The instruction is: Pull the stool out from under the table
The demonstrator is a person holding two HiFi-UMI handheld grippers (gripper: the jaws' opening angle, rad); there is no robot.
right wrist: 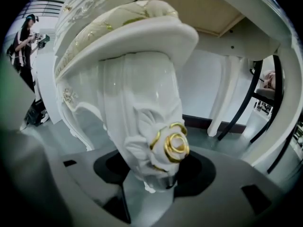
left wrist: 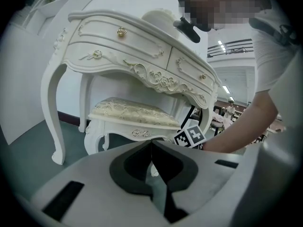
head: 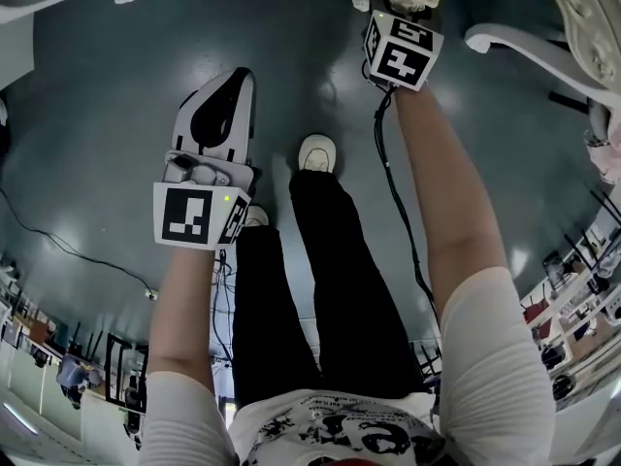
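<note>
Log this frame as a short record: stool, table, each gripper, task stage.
stool: white carved stool with cream brocade cushion, tucked under the table
table: white ornate dressing table with gold knobs
left gripper: jaws together, empty, short of the stool
right gripper: jaws apart around the stool's rose-carved corner leg
task stage: stool not yet pulled out

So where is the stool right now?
In the left gripper view the white carved stool with a cream cushion sits under the white carved table, centre-left; its gold-rose corner leg stands between the open jaws of the right hand-held gripper.
</note>
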